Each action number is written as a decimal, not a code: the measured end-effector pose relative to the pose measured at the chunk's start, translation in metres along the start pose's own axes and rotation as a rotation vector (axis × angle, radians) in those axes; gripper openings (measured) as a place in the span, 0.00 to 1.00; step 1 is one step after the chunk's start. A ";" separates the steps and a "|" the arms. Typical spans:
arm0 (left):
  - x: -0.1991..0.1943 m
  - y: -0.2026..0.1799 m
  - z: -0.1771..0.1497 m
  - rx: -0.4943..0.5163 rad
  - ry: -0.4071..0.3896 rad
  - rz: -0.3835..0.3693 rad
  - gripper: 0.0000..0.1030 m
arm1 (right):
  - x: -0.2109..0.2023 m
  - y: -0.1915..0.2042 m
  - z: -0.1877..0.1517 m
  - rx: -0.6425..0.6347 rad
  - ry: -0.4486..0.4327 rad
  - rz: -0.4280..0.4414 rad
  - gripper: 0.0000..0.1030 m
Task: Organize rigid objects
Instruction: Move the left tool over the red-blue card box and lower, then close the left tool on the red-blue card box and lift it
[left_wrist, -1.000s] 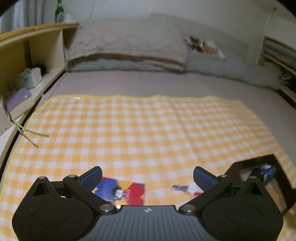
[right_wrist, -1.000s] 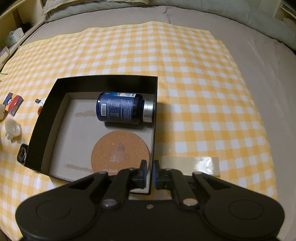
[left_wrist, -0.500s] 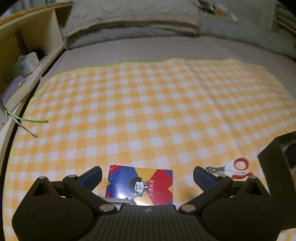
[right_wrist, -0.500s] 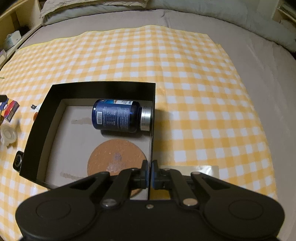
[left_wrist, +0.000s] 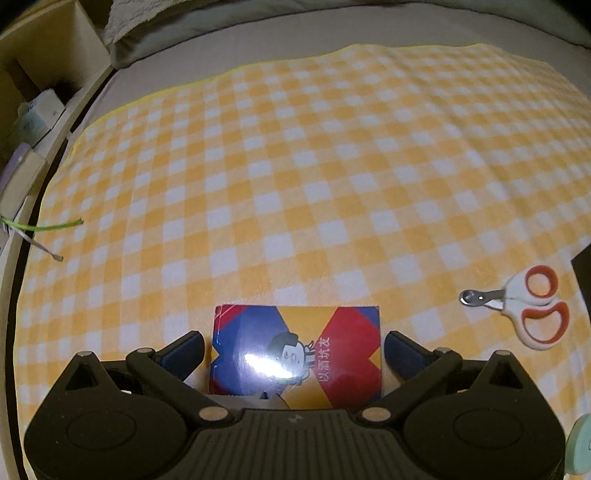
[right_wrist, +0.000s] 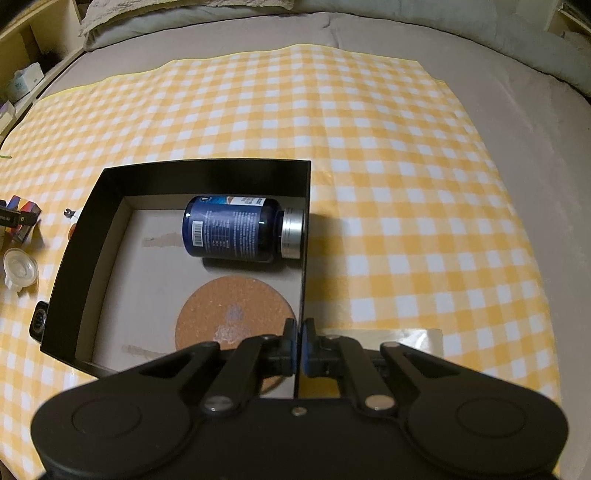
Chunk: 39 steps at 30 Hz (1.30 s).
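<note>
A colourful card box (left_wrist: 295, 350) lies flat on the yellow checked cloth. My left gripper (left_wrist: 293, 347) is open, with one finger on each side of the box and small gaps showing at both pads. The card box (right_wrist: 22, 218) also shows at the left edge of the right wrist view. A black open box (right_wrist: 207, 166) holds a blue bottle (right_wrist: 236, 230) lying on its side and a round cork coaster (right_wrist: 232, 314). My right gripper (right_wrist: 299, 332) is shut on the box's thin right wall near its front corner.
Small white-and-orange scissors (left_wrist: 528, 306) lie right of the card box. A clear plastic lid (right_wrist: 20, 271) and a small black device (right_wrist: 38, 319) sit left of the black box. A strip of clear tape (right_wrist: 406, 339) lies to its right. Shelves border the bed's left side.
My left gripper has dropped and tilted down toward the card box, which now sits between its open fingers. The right gripper has kept still on the box wall.
</note>
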<state>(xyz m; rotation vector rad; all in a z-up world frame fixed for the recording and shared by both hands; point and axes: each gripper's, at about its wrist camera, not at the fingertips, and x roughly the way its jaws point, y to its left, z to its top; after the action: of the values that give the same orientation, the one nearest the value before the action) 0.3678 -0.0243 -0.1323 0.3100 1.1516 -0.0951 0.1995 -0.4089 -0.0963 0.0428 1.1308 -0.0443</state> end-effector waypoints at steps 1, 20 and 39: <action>0.001 0.001 0.000 -0.017 0.001 -0.006 0.97 | 0.000 0.000 0.000 0.001 0.000 -0.001 0.04; -0.069 0.037 -0.006 -0.182 -0.176 -0.203 0.87 | 0.001 -0.001 0.000 0.003 0.001 -0.002 0.04; -0.139 -0.080 -0.030 -0.262 -0.216 -0.565 0.88 | 0.003 -0.002 -0.001 0.005 0.008 -0.007 0.04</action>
<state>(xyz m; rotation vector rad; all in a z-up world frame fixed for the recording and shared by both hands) 0.2662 -0.1041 -0.0327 -0.2603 0.9952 -0.4585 0.2001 -0.4106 -0.0996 0.0433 1.1391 -0.0534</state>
